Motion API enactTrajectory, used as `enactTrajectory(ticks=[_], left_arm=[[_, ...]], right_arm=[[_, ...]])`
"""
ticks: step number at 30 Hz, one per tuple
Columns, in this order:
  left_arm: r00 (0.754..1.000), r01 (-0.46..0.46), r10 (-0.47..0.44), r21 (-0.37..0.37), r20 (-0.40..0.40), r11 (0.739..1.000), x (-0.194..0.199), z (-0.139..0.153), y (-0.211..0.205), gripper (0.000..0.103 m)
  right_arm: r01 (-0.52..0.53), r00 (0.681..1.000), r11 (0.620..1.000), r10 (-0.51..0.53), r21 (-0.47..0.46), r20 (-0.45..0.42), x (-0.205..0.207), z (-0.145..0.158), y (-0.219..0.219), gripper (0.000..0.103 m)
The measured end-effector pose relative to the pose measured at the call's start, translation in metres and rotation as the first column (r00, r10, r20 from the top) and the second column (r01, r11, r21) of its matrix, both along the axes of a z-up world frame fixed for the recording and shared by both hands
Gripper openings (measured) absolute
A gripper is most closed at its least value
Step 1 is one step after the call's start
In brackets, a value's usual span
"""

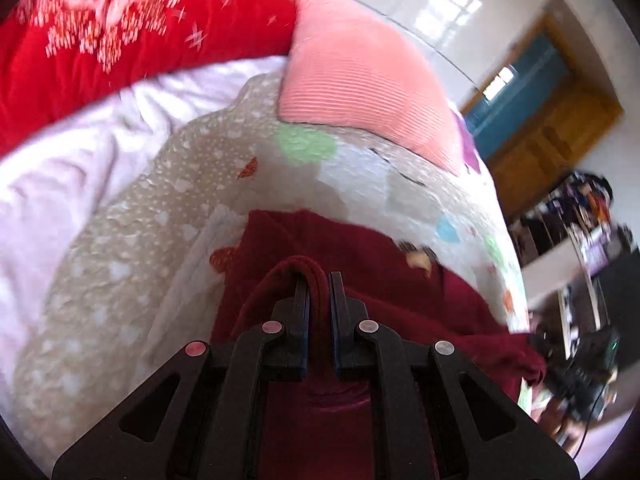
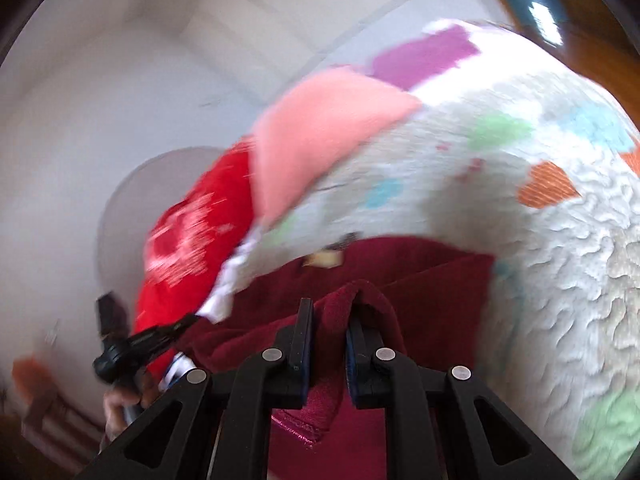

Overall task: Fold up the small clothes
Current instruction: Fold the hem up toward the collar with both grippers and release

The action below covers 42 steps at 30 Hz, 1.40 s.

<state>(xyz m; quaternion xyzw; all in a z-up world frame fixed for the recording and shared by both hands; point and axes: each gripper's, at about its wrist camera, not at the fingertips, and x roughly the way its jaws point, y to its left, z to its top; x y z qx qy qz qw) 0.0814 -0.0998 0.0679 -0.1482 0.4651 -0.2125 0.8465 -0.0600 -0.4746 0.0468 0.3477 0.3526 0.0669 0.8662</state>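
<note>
A dark red small garment [image 1: 400, 300] lies on a patterned bedspread [image 1: 360, 184]. My left gripper [image 1: 319, 280] is shut on a folded edge of the garment, which loops over the fingertips. In the right wrist view the same dark red garment [image 2: 420, 292] shows, and my right gripper [image 2: 330, 312] is shut on another bunched edge of it, with its hem hanging below the fingers. Both hold the cloth lifted a little above the bed.
A pink ribbed folded cloth [image 1: 360, 68] lies at the far side of the bedspread, with a bright red patterned blanket [image 1: 120, 28] and pale lilac sheet [image 1: 80, 152] beside it. A wooden door [image 1: 560, 120] and cluttered shelves [image 1: 580, 220] stand to the right.
</note>
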Motion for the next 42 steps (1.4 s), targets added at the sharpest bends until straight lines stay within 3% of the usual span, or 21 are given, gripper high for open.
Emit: enactTrajectory(ticks=[1,2,3,4,6,8,9,10,12,14,17,21,23,27,31,37,42], left_arm=[[1.0,0.001,-0.001,0.004,-0.018,1.0,0.01,-0.004,-0.004,0.008],[1.0,0.004,-0.004,0.007,-0.029,1.0,0.014,-0.006,-0.005,0.009],[0.999,0.015,-0.015,0.008,-0.039,1.0,0.019,-0.006,-0.007,0.012],[0.999,0.026,-0.026,0.004,-0.039,1.0,0.02,-0.003,-0.007,0.016],[0.999,0.04,-0.04,-0.001,-0.028,0.999,0.019,0.004,-0.004,0.026],[1.0,0.012,-0.012,0.003,0.015,1.0,0.014,0.015,0.001,0.052],[0.998,-0.029,0.028,0.002,0.059,1.0,0.01,0.023,0.006,0.069],[0.994,-0.061,0.062,-0.015,0.094,0.998,0.008,0.029,0.011,0.076],[0.988,-0.085,0.092,-0.057,0.127,0.995,0.004,0.037,0.017,0.078],[0.993,-0.06,0.064,-0.04,0.104,0.997,0.006,0.035,0.009,0.078],[0.997,-0.036,0.034,0.023,0.071,0.999,0.011,0.02,-0.009,0.078],[1.0,-0.019,0.017,0.149,0.012,0.989,0.026,-0.018,-0.034,0.078],[0.999,-0.032,0.033,0.197,-0.005,0.98,0.034,-0.034,-0.039,0.078],[0.997,-0.074,0.07,0.271,0.025,0.96,0.047,-0.049,-0.044,0.078],[0.996,-0.085,0.089,0.243,-0.005,0.966,0.052,-0.054,-0.038,0.079],[0.996,-0.087,0.071,0.3,0.061,0.95,0.03,-0.036,-0.039,0.079],[0.99,-0.079,0.037,0.324,0.134,0.943,0.001,-0.021,-0.038,0.079]], right_arm=[[0.015,0.999,1.0,-0.015,0.023,-0.034,0.01,-0.008,-0.007,0.016],[0.027,0.998,0.999,-0.025,0.044,-0.06,0.018,-0.015,-0.012,0.03],[0.044,0.997,0.998,-0.041,0.047,-0.065,0.021,-0.016,-0.018,0.051],[0.074,0.997,0.997,-0.073,0.039,-0.038,0.02,-0.012,-0.023,0.058],[0.09,0.995,0.994,-0.092,0.061,0.04,0.011,0.002,-0.034,0.063],[0.07,0.995,0.996,-0.074,0.057,0.067,0.004,0.013,-0.033,0.063],[0.049,0.997,0.999,-0.049,0.002,0.057,0.002,0.02,-0.026,0.063],[0.03,0.998,0.999,-0.027,-0.044,0.054,-0.001,0.024,-0.02,0.063],[-0.03,0.998,0.989,0.039,-0.146,0.058,-0.004,0.031,0.002,0.062],[-0.091,0.993,0.968,0.107,-0.236,0.053,0.002,0.033,0.03,0.058],[-0.123,0.991,0.947,0.132,-0.296,0.01,0.022,0.022,0.056,0.049],[-0.043,0.996,0.94,0.012,-0.34,-0.094,0.057,-0.008,0.057,0.046],[0.017,0.987,0.915,-0.08,-0.404,-0.139,0.07,-0.022,0.049,0.046],[0.082,0.974,0.914,-0.158,-0.397,-0.162,0.083,-0.044,0.027,0.044],[0.085,0.973,0.91,-0.163,-0.407,-0.16,0.089,-0.042,0.025,0.044],[0.03,0.983,0.901,-0.106,-0.433,-0.152,0.06,-0.014,0.046,0.044],[-0.019,0.991,0.85,-0.055,-0.527,-0.125,0.018,0.004,0.073,0.045]])
